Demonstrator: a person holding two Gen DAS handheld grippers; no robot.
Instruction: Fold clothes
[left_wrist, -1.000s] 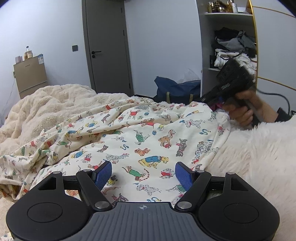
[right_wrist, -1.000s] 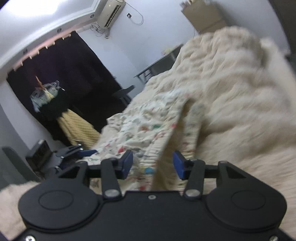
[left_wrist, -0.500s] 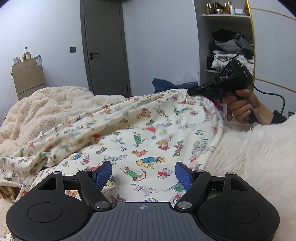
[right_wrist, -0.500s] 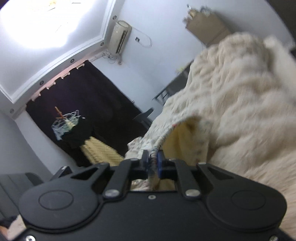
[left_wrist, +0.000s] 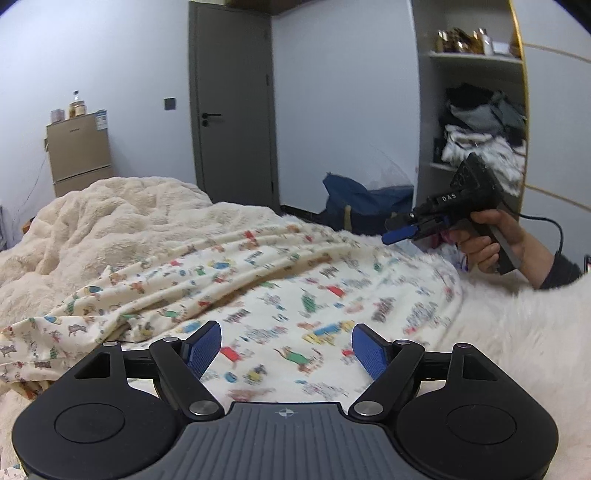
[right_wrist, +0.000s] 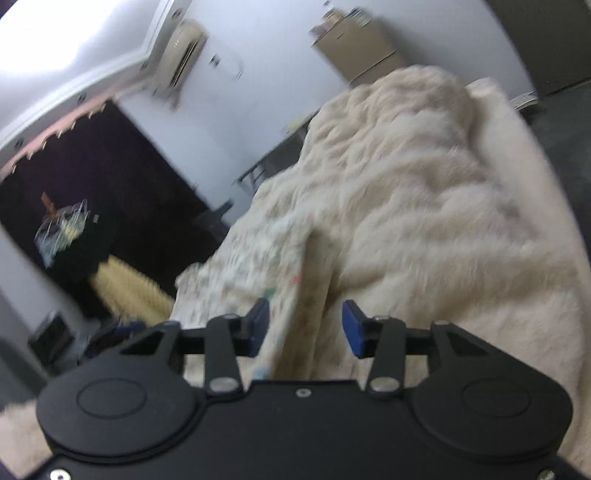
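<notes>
While both tools (left_wrist: 286, 350) (right_wrist: 304, 326) gape, only left view shows garment (left_wrist: 295, 295) print.

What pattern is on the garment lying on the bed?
Cream fabric printed with small multicoloured cartoon animals on the garment, clearest in the left wrist view.

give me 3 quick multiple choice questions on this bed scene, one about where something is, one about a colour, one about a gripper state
1. Where does the printed garment lie?
A. on the cream blanket
B. on the wardrobe shelf
C. on the floor

2. What colour are the pads on the left gripper fingers?
A. red
B. blue
C. green

3. How is the right gripper now?
A. shut on the garment
B. out of view
C. open

Answers:
1 A, it is spread over the fluffy blanket.
2 B, both pads show blue in the left wrist view.
3 C, the fingers stand apart with cloth loose between them.
</notes>
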